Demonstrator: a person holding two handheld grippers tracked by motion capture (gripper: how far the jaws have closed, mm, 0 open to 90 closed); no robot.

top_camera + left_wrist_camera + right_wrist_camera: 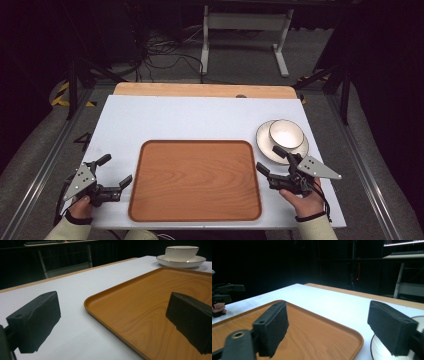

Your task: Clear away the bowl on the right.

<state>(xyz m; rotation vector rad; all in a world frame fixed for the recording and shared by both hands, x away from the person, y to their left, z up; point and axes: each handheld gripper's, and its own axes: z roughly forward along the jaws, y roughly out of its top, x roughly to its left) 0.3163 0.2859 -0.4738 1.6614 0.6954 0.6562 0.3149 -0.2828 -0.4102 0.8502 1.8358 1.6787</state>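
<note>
Your two hands come in at the near edge of the table (150, 115), one on each side of the wooden tray (195, 180). Your left gripper (116, 171) sits just off the tray's left rim with its jaws standing wide apart and nothing between them; in the left gripper view one jaw hangs over the white tabletop and the other over the tray's wood. Your right gripper (272, 159) is just off the tray's right rim, jaws also apart and holding nothing, pointed away from you.

Room to move is good on the far half of the table, which is bare white as far as the wooden strip (205, 90) along the back edge. The tray has a low raised rim with rounded corners, and its near rim lies close to the table's near edge.

The bowl (286, 134) stands upright on the saucer (265, 145) at the right side of the table, beyond your right gripper and just beside it; in the high view the outer jaw of that gripper overlaps the saucer's near rim, though whether it touches cannot be told. In the right gripper view the saucer's rim (377, 350) shows under the right-hand jaw.

Beyond the table, a white frame (245, 35) and loose cables (160, 50) lie on the floor.
</note>
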